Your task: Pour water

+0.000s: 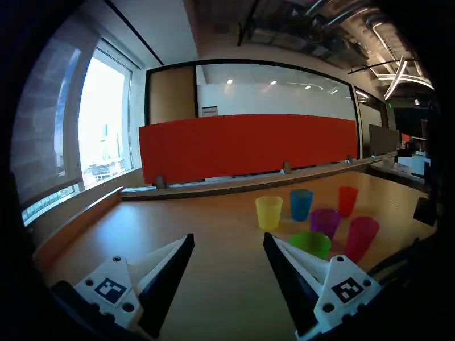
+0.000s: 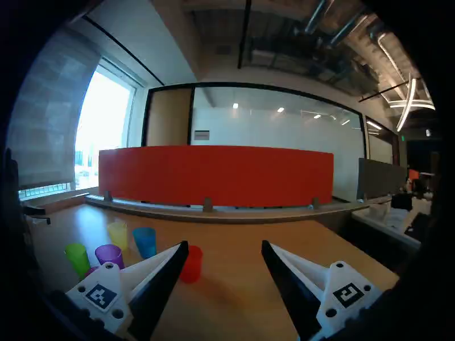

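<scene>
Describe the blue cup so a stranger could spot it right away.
Find the long red divider panel at the back of the wooden table; a cluster of coloured plastic cups stands before it. The blue cup is in the row nearest the divider, between the yellow cup and the red cup, and is the only blue one.

A wooden worktop (image 1: 187, 216) runs back to a long red divider panel (image 1: 250, 145) that stands on small feet along its far edge. A bright window (image 1: 102, 125) lies beyond the worktop's left edge, and a glass wall (image 1: 273, 94) rises behind the panel. Overhead are exposed pipes (image 1: 318, 23) and angled light strips (image 1: 398, 77), and cluttered desks (image 1: 412, 162) lie past the right edge.
</scene>
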### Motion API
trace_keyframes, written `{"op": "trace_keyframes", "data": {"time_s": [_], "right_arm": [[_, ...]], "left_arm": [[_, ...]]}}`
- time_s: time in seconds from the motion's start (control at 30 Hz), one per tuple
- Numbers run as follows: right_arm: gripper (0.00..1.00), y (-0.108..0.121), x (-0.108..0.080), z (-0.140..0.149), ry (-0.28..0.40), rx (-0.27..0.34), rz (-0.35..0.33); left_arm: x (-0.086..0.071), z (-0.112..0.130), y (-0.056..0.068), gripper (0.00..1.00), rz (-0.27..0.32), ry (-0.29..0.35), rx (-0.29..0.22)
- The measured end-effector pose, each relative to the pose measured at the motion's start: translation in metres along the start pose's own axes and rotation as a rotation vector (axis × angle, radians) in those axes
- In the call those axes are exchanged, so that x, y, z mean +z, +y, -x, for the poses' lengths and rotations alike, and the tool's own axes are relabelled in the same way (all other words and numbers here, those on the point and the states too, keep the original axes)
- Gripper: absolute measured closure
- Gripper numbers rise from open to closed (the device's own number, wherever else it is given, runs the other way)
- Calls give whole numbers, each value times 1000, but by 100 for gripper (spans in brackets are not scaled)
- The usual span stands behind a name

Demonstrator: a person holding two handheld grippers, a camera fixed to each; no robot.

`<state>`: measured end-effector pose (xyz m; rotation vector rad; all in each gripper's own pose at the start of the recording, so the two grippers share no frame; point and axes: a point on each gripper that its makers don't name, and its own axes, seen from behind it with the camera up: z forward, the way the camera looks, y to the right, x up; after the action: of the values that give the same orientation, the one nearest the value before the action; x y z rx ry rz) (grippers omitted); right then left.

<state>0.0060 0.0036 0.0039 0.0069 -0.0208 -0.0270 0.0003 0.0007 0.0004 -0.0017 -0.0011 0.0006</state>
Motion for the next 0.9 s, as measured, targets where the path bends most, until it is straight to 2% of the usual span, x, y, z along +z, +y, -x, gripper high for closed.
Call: {"op": "trace_keyframes", "data": {"time_s": [0.1,0.23,0.5,0.7,0.9], "right_arm": [[1,0,-1,-9,-6,-11,-7],[1,-3,-3,-19,-21,-24,-19],[1,-14,-2,-34,-69,-42,-56],[0,-20,3,-47,-86,-36,-74],[1,-23,7,-53,-95,-50,-76]], "left_arm": [[5,-4,10,10,26,-18,9],[8,-5,28,10,98,-72,22],[12,4,56,10,223,-184,60],[15,27,82,10,323,-274,113],[17,51,95,10,386,-339,157]]}}
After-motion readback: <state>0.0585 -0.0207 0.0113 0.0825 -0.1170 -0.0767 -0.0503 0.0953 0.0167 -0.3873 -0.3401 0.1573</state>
